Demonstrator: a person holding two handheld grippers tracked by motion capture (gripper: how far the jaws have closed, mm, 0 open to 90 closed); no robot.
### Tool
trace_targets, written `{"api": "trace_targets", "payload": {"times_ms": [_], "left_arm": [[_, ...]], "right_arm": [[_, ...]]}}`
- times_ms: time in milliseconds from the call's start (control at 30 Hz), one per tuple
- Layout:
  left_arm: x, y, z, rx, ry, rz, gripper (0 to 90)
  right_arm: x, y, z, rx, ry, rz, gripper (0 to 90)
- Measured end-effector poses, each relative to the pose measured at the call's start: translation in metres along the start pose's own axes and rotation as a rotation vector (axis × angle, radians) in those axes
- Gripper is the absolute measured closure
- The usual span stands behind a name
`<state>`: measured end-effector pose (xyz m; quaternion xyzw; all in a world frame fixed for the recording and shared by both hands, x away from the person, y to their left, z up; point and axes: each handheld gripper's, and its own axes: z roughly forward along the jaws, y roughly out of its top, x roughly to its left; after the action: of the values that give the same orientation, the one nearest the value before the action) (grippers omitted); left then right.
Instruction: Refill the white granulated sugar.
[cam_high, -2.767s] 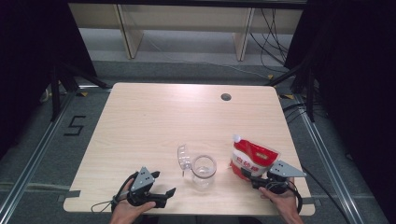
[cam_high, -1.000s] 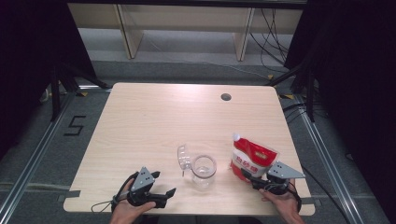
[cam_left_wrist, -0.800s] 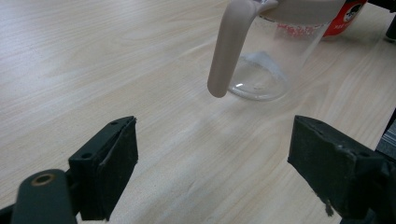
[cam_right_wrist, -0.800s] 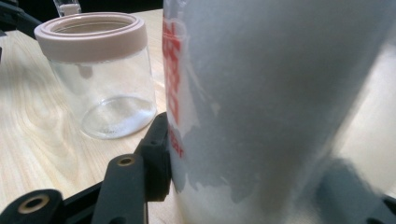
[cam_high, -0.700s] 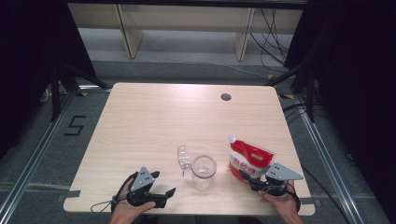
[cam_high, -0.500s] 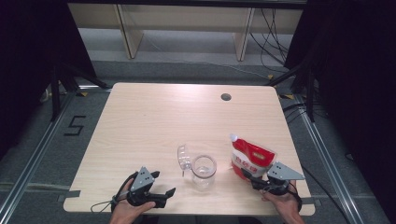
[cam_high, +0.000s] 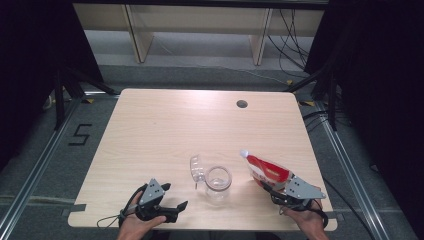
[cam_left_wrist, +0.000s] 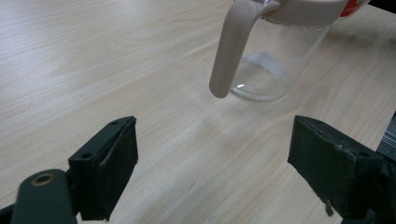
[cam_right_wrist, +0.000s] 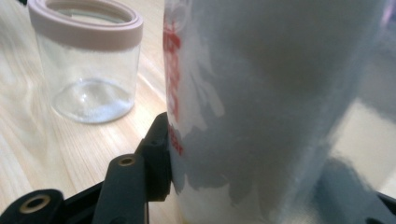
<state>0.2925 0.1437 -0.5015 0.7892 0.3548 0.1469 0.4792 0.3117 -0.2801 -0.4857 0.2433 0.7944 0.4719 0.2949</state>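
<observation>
Right gripper (cam_high: 274, 187) apparently clamping pouch (cam_high: 267, 171), beside jar (cam_high: 218, 179)

A pale wooden table (cam_high: 165, 130) with a round cable hole (cam_high: 242, 104) near its far right corner stands on grey floor, a taped "5" mark (cam_high: 80, 135) to its left and wooden shelf legs (cam_high: 136, 35) beyond it.

The high view looks down on the whole table (cam_high: 165, 130). Both gripper views sit low and close, sharing the glass jar (cam_high: 218, 181).
</observation>
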Motion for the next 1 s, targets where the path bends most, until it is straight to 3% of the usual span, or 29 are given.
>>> {"api": "trace_targets", "payload": {"times_ms": [67,167,200,400,467,533,600,767,867,933,1000], "left_arm": [[0.000,0.000,0.000,0.003,0.001,0.002,15.2],[-0.001,0.000,0.000,0.001,-0.003,-0.016,15.2],[-0.001,0.000,0.000,0.000,-0.002,-0.018,15.2],[-0.001,-0.001,0.000,0.000,-0.002,-0.019,15.2],[0.000,0.000,0.000,0.001,-0.007,0.003,15.2],[-0.001,0.000,0.000,0.004,0.002,-0.015,15.3],[0.000,0.000,0.000,0.015,0.003,-0.004,15.2],[-0.002,-0.001,0.001,0.005,0.000,-0.016,15.3],[0.000,0.000,0.000,0.017,0.002,-0.001,15.3],[0.000,0.000,0.000,0.016,0.002,-0.004,15.2],[-0.001,0.000,0.001,0.008,0.000,-0.016,15.2]], "right_arm": [[0.001,0.001,-0.001,-0.002,-0.021,-0.055,50.5],[0.003,0.003,-0.003,0.032,-0.027,-0.077,50.6],[0.002,0.004,-0.002,0.009,-0.050,-0.129,50.6],[0.002,0.006,-0.004,0.034,-0.083,-0.170,50.7],[0.002,0.007,-0.004,0.034,-0.093,-0.185,50.7],[0.002,0.008,-0.004,0.039,-0.100,-0.195,50.7],[0.002,0.009,-0.005,0.053,-0.114,-0.240,50.7],[0.006,0.012,-0.006,0.053,-0.127,-0.280,50.8],[0.008,0.015,-0.007,0.046,-0.140,-0.328,50.9],[0.009,0.016,-0.007,0.053,-0.139,-0.333,50.9],[0.010,0.017,-0.007,0.048,-0.145,-0.372,50.9]]}}
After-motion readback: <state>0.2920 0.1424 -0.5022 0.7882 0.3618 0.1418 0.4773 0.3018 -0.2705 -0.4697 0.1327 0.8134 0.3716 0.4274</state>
